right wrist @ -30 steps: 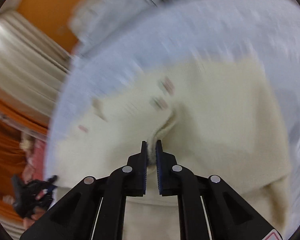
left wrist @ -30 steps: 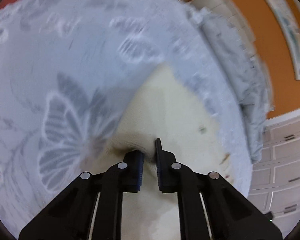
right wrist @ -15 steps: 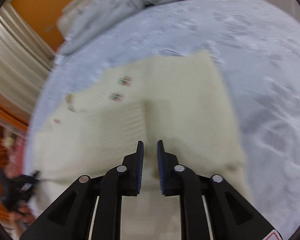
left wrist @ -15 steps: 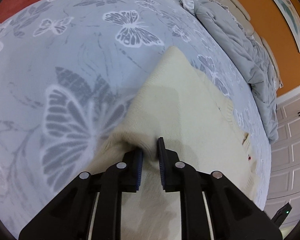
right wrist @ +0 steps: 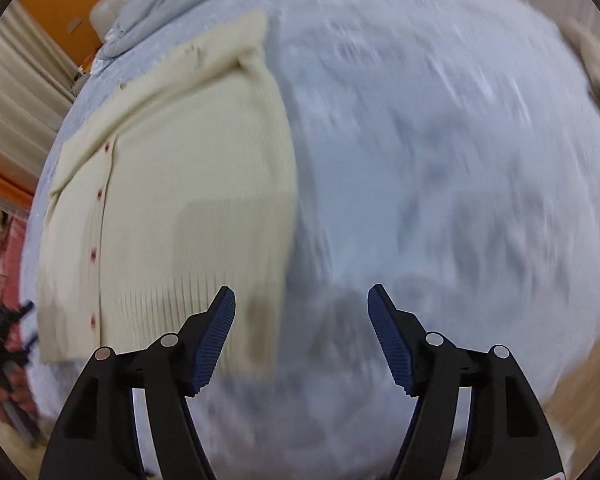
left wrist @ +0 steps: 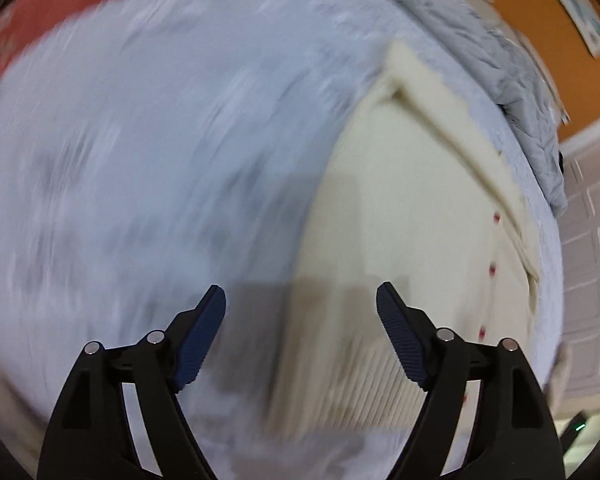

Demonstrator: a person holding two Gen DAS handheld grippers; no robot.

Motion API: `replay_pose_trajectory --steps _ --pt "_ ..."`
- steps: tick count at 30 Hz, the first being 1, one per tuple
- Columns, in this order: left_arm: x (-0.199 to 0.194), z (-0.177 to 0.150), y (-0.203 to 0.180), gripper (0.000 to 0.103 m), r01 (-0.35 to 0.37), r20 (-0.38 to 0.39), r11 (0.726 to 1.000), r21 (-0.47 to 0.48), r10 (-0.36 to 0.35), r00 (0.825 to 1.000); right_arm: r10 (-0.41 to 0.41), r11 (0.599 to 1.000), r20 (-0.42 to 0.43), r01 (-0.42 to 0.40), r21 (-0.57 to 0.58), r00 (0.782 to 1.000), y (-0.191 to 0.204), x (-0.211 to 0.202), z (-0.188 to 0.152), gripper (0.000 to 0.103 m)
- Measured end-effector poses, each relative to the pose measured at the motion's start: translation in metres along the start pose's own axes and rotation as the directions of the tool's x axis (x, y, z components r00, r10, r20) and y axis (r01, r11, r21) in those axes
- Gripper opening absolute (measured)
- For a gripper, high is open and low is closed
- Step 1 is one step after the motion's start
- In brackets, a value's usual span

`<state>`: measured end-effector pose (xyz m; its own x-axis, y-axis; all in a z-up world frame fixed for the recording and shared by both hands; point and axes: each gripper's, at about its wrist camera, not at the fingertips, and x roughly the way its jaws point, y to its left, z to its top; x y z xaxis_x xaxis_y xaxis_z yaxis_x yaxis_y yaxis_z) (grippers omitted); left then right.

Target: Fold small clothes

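We judge the cream knit cardigan (left wrist: pixel 412 208), flat on the bed (left wrist: pixel 148 152), soft, light and limp, best pinched at hem corners; left hand-held gripper (left wrist: pixel 301 304) and right hand-held gripper (right wrist: pixel 301 304) are opening, nothing held.

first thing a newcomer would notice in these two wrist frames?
The cream cardigan, with its line of small red buttons, lies flat on the pale blue bedspread, left of centre in the right wrist view and right of centre in the left one. Next, both the left gripper and the right gripper fill the foreground, jaws opening with nothing between them.
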<state>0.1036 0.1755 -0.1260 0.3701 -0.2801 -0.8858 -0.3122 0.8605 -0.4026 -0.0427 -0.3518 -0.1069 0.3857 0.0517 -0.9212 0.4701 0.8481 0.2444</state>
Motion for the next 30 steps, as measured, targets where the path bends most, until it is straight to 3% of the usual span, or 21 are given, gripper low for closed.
replay_pose_trajectory --steps 2,5,11,16,20,22,25,27,30 --pt "-0.001 -0.015 0.011 0.076 0.018 -0.023 0.999 -0.043 -0.019 1.0 0.023 0.999 -0.028 -0.023 0.031 0.999 -0.003 0.001 -0.015 0.067" --pt "-0.006 -0.027 0.005 0.083 0.015 0.0 1.0 -0.007 -0.015 1.0 0.105 0.993 -0.056 -0.102 0.053 0.993 0.001 0.01 -0.024 0.069" --pt "0.009 -0.026 -0.017 0.091 0.032 -0.043 0.999 -0.008 -0.032 0.999 0.122 0.991 -0.044 -0.12 0.058 0.992 0.015 0.026 -0.032 0.075" --pt "0.017 -0.022 -0.026 0.091 0.031 -0.045 0.999 -0.026 -0.032 0.998 0.197 0.974 -0.025 -0.192 0.116 0.98 0.024 0.03 -0.023 0.075" --pt "0.018 -0.018 -0.029 0.08 0.001 -0.05 0.999 -0.042 -0.003 0.999 0.238 0.958 -0.016 -0.232 0.172 0.971 0.028 0.037 -0.009 0.07" --pt "0.015 -0.015 -0.029 0.075 0.011 -0.053 0.999 -0.053 -0.014 0.998 0.225 0.959 -0.017 -0.218 0.181 0.974 0.028 0.036 -0.005 0.07" --pt "-0.006 -0.007 -0.03 0.073 0.0 0.013 1.0 -0.031 0.0 1.0 0.097 0.984 0.041 -0.102 0.143 0.994 0.031 0.013 -0.001 0.07" --pt "-0.025 0.002 -0.035 0.074 -0.006 0.09 1.0 0.004 0.006 0.996 0.003 0.994 0.144 -0.019 0.112 0.99 0.031 -0.013 0.006 0.07" --pt "-0.037 0.034 -0.055 0.074 0.012 0.152 0.998 0.058 -0.021 0.988 -0.001 1.0 0.218 -0.005 0.027 0.976 0.045 -0.029 0.039 0.071"
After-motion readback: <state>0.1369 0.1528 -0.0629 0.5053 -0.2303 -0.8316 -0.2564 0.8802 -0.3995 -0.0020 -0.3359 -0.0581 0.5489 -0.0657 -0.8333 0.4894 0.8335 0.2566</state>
